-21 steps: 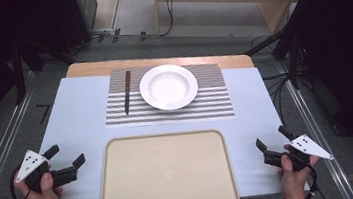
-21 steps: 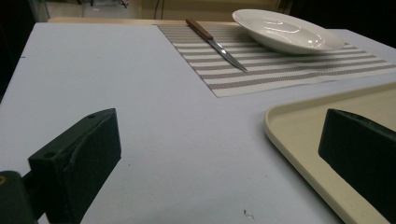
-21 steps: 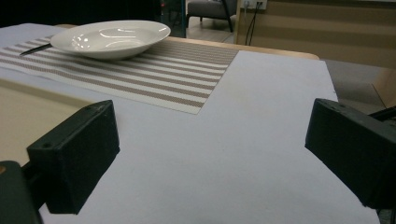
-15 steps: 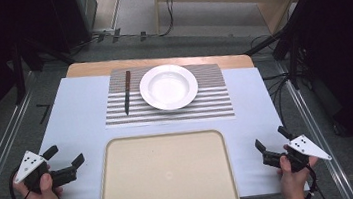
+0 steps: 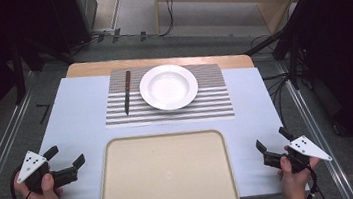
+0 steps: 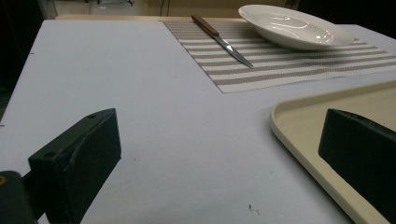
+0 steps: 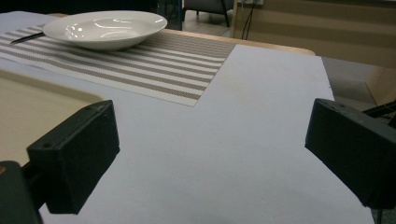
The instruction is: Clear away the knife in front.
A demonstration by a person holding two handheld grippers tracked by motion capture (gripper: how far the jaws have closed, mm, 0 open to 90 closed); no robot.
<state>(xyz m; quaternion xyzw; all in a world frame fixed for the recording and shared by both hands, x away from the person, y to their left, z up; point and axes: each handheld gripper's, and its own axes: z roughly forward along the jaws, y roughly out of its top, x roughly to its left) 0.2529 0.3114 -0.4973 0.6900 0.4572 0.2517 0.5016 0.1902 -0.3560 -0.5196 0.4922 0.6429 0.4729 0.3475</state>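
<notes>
I hold my left gripper [image 5: 66, 162] and right gripper [image 5: 271, 149] wide and empty, one at each side of the bare beige tray [image 5: 124, 186] (a resting stance, I judge), with the glossy white plate [image 5: 168, 86] and brown-handled knife [image 5: 126, 91] well ahead on the striped mat [image 5: 210, 100].

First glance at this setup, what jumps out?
A big beige tray sits at the near edge, nothing on it. Behind it, a white plate lies on a striped mat, with a knife just left of the plate. The left gripper and right gripper flank the tray, both open.
</notes>
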